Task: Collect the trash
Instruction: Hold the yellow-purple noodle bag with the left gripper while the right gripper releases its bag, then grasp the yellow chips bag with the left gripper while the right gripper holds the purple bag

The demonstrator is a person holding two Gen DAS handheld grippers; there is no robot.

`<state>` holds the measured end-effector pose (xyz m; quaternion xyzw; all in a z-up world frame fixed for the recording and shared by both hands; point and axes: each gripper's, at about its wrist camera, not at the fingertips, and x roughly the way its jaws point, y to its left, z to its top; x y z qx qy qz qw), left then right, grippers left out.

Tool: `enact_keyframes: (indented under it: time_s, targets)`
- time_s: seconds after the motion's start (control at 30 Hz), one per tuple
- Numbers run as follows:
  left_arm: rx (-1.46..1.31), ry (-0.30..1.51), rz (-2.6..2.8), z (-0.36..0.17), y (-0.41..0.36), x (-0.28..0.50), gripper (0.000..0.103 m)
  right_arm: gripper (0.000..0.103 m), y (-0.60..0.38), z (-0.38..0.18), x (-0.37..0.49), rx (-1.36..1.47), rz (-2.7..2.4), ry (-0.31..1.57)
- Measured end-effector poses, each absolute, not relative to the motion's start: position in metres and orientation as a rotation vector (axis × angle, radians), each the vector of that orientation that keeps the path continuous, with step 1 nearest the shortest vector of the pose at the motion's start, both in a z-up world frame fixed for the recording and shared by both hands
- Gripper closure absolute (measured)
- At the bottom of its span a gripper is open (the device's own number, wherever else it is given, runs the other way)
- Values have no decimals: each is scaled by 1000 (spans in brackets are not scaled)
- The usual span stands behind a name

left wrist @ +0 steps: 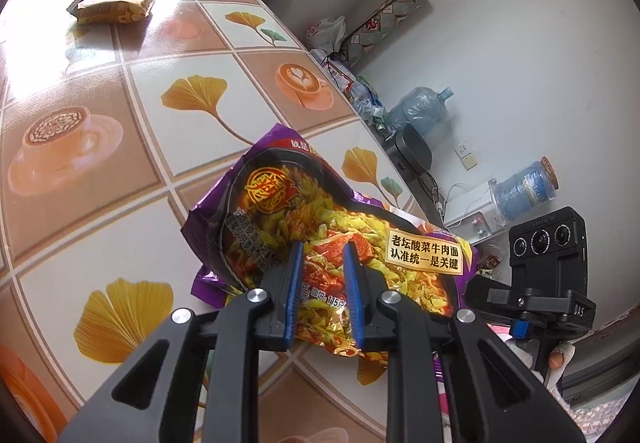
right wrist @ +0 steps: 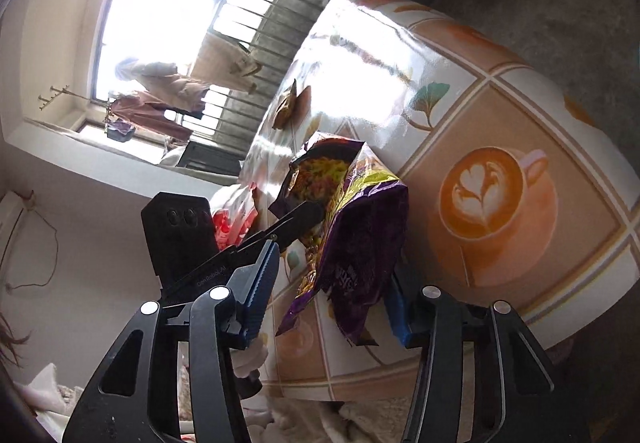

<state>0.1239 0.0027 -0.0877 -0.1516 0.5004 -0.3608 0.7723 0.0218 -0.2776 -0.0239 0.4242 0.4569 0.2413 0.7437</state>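
Noodle wrapper (left wrist: 336, 239) lay at the worktop's (left wrist: 120, 171) near right edge, pinched narrow in my left fingers (left wrist: 321, 295). My right fingers (right wrist: 328, 299) stood half open around its crumpled end, not pressing. Best to close squarely there before lifting; yellow packet (left wrist: 114, 5) sat far left.

The right claw (right wrist: 332, 295) straddles a purple noodle wrapper (right wrist: 360, 227) held by the left claw (right wrist: 308, 215) above the patterned table (right wrist: 500, 131).
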Motion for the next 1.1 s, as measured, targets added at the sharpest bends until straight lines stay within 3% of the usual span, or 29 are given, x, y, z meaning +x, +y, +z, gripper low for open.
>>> enact_keyframes:
  time_s: [0.4, 0.77, 1.1]
  targets:
    - [-359, 1098, -782, -86, 4, 124, 84, 97, -275, -35, 21, 959, 472, 999]
    - [-298, 1039, -677, -58, 2, 138, 84, 100, -290, -19, 38, 915, 457, 909]
    - [-228, 937, -436, -23, 12, 202, 83, 100, -303, -1, 94, 835, 398, 806]
